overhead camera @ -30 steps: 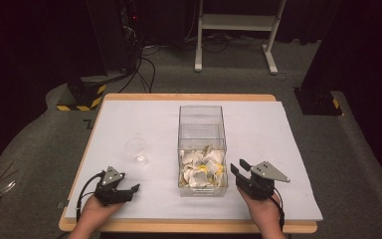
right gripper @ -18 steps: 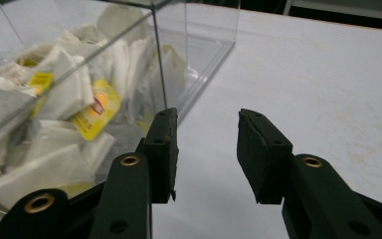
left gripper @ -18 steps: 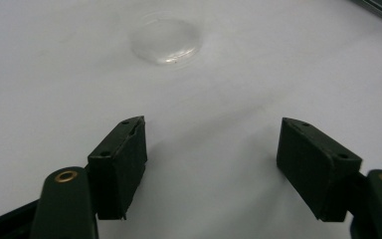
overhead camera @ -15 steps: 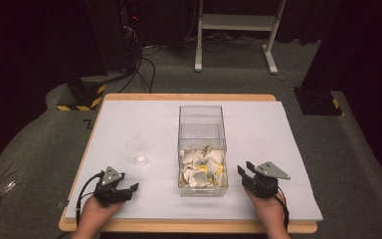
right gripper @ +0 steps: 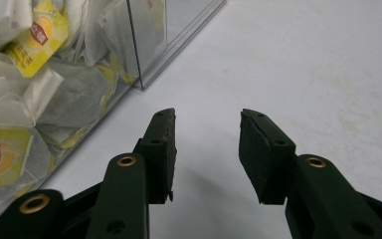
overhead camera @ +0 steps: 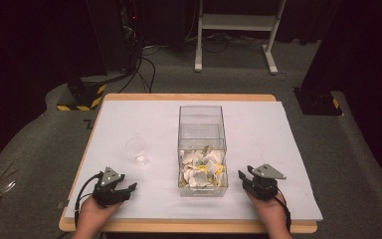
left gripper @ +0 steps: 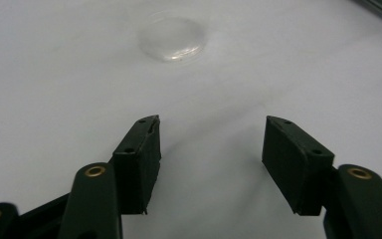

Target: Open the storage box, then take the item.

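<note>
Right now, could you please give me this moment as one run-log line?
left gripper: jaws just closing, empty, near clear cup | right gripper: jaws open, empty, beside tea-bag box | both on table

Clear box (overhead camera: 202, 130) w/ white teabags (overhead camera: 202, 168), yellow tags (right gripper: 36, 37); clear cup (overhead camera: 136, 150); black claws; white tabletop (overhead camera: 258, 129), wood edge.
</note>
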